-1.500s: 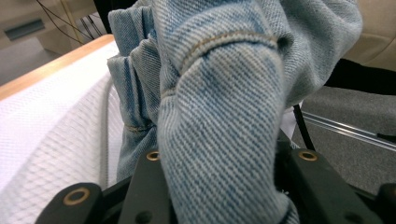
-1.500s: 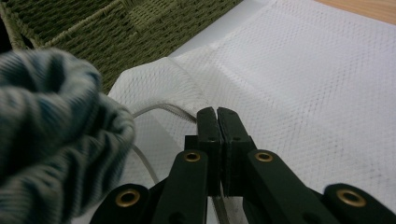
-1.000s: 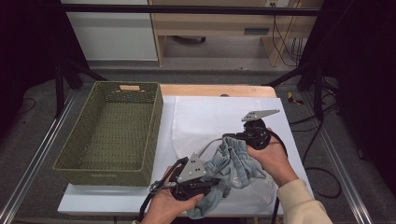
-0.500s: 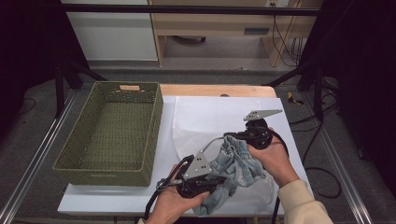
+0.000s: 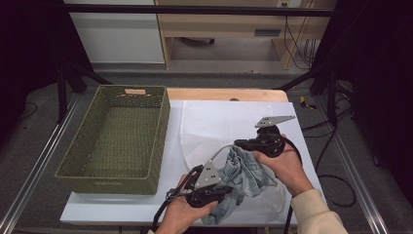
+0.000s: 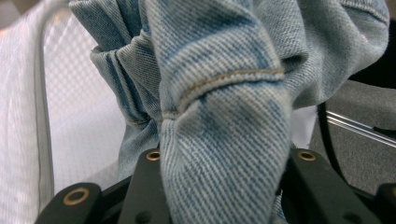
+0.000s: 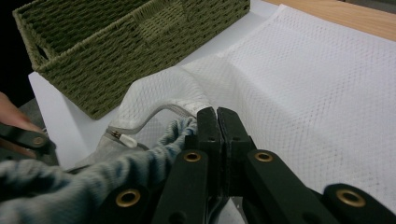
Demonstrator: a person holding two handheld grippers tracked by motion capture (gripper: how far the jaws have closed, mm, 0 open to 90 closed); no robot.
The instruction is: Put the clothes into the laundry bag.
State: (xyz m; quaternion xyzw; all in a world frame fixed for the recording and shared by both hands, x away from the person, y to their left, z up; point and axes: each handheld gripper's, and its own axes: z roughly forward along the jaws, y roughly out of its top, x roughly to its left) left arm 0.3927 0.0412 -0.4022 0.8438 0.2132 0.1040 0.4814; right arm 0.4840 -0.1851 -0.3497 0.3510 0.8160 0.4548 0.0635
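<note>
The denim garment [image 5: 243, 175] lies bunched at the near right of the table [image 5: 97, 212], half in and half out of the white mesh laundry bag [image 5: 219, 126] that is spread flat beneath it. In the left gripper view a thick fold of the denim [image 6: 224, 140] stands between the jaws of the left claw [image 5: 219, 192], which are closed on it at a middling width, the cloth filling the gap. The right claw [image 5: 243, 145] is pinched fully shut; in the right gripper view its tips meet right at the zippered rim of the bag [image 7: 187, 105], with denim bunched against their left side, so it seems to hold the bag's edge, though whether mesh or denim is caught I cannot tell for sure. Compared with a second ago, the left hand [image 5: 187, 212] has sunk a little and drawn slightly nearer, taking its handful of denim lower toward the table, while the right hand [image 5: 287, 168] has kept its place and the bag's mouth stays lifted. I judge this to be the stuffing step: one claw keeps the opening up while the other feeds cloth in, and much of the garment is not yet inside. The green woven basket [image 5: 117, 136] stands at the left of the table, well apart from both claws and with nothing in it.
</note>
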